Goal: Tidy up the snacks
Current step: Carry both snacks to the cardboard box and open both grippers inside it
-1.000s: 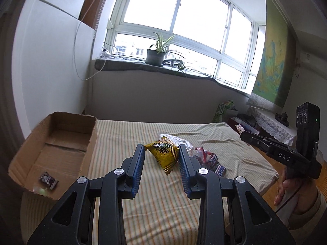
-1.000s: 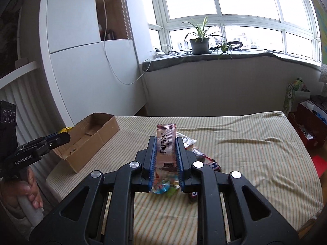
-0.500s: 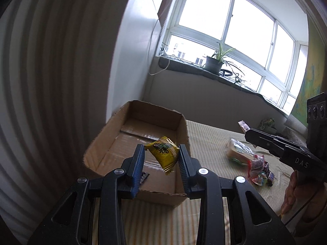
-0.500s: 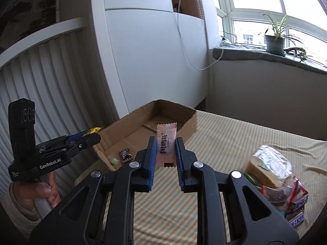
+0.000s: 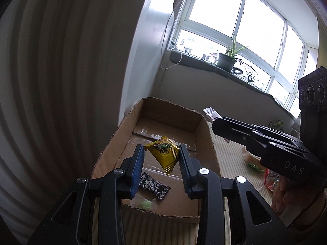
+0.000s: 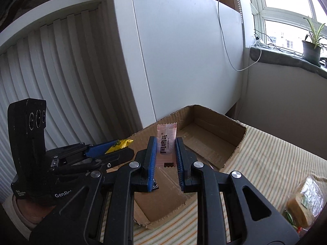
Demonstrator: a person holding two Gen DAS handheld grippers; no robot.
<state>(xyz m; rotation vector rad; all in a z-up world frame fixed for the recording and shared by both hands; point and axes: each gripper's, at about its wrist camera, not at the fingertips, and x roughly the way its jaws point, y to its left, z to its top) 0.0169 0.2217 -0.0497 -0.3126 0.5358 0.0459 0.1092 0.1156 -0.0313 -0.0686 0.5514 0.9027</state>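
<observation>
The yellow snack packet (image 5: 163, 153) now hangs above the cardboard box (image 5: 205, 134) rather than the bed (image 6: 271, 163); the left gripper (image 5: 161, 163) is opening, its left pad already off it, so a drop looks imminent. The right gripper (image 6: 166, 153), clamped on the pink sachet (image 6: 166, 143), has arrived over the box too.

Place: a home bedroom.
Evidence: striped bedsheet (image 6: 276, 163) at 4 o'clock; potted plant (image 5: 226, 60) on windowsill at 2 o'clock; white wardrobe (image 6: 184, 51).
</observation>
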